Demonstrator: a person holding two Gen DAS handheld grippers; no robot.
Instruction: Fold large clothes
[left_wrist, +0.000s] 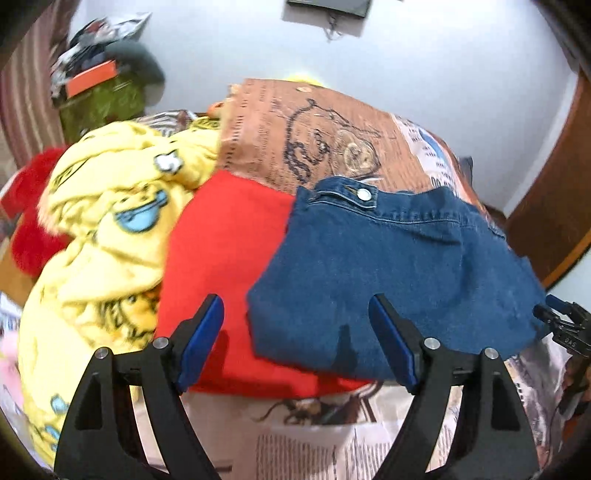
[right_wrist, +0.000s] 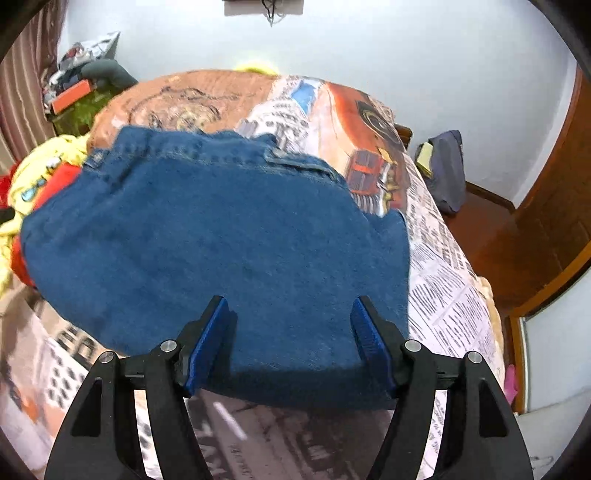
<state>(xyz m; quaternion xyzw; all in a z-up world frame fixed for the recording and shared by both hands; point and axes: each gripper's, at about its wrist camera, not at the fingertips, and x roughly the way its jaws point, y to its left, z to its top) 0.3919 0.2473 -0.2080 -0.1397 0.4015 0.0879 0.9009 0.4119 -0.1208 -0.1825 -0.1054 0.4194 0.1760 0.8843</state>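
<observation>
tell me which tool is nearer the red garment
Left. The left tool hangs right over the red garment's near edge; the right tool hangs over the jeans, farther away.

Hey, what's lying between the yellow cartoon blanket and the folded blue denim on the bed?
A red garment lies between the yellow blanket and the blue denim, partly tucked under the denim's edge. The left wrist view shows it best.
</observation>
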